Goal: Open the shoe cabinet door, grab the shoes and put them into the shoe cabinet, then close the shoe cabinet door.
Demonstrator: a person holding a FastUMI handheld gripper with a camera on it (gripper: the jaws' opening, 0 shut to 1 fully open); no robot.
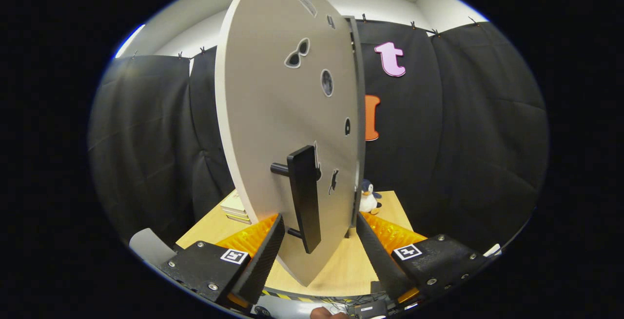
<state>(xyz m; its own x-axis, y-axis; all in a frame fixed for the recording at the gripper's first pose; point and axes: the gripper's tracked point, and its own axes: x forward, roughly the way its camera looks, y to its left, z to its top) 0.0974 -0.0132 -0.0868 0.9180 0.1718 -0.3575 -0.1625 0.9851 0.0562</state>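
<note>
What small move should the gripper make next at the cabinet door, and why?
Probably close the gripper on the black handle. Its fingers stand open on either side of the handle's lower end, not touching it, and the door stands edge-on just ahead, so a firm hold is needed before swinging it.

Your gripper point(319, 241) points forward with its two fingers point(265, 255) spread wide, one on each side of the black door handle point(304, 197). Neither finger clearly presses on it; the jaws stand open.

Bright overhead light, sharp, fisheye-bent edges
</note>
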